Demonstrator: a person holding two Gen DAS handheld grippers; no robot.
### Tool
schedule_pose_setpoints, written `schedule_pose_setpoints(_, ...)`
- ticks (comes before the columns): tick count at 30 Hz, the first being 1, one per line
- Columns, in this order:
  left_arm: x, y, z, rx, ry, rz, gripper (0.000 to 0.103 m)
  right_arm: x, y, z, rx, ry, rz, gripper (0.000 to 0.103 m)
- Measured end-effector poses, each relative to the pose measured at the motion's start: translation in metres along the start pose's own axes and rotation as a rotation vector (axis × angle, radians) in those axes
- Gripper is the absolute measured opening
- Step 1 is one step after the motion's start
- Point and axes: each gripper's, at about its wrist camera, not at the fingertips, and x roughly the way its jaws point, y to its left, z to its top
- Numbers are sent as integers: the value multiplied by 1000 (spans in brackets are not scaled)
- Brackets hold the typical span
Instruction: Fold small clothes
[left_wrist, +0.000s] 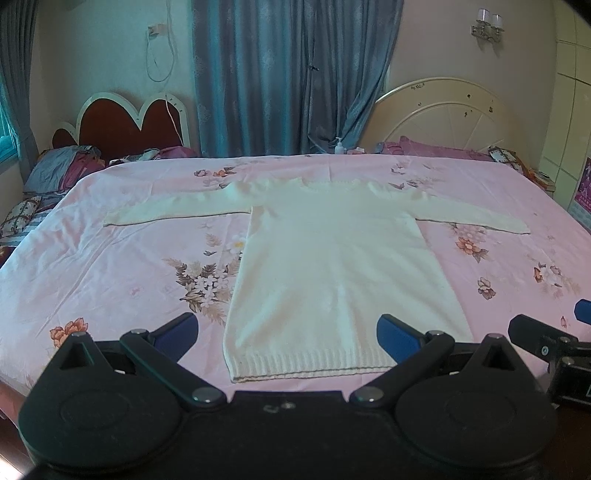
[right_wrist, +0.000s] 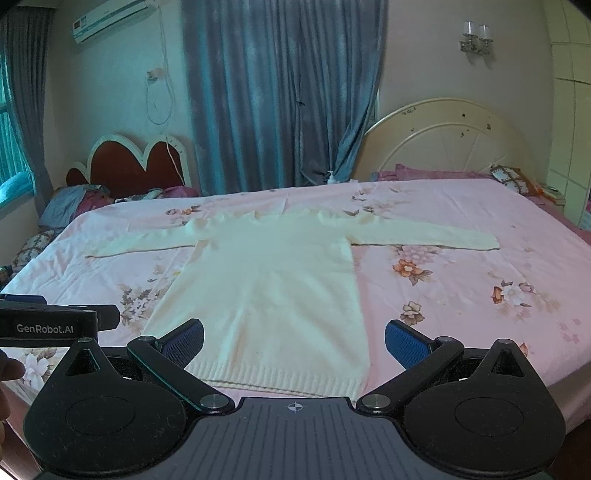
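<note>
- Left wrist view: the left gripper (left_wrist: 287, 334) is spread wide and empty, hovering at the ribbed hem of a cream sweater (left_wrist: 332, 266).
- Sweater lies flat on the pink floral bed (left_wrist: 110, 266) — sleeves stretched out sideways.
- Right wrist view: the right gripper (right_wrist: 294, 341) is likewise released, grasping nothing, near the hem's right corner.

My left gripper (left_wrist: 287, 334) and right gripper (right_wrist: 294, 341) are matte black, with round hinge housings, silver pivot screws and blue ribbed pads (right_wrist: 405, 341). White "GenRobot.AI" lettering marks the left one's side.
</note>
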Motion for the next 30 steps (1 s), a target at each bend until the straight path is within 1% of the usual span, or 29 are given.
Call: schedule_pose_setpoints(30, 4, -5, 6, -5, 10, -1, 103, 7, -11, 2, 20, -1, -4, 103)
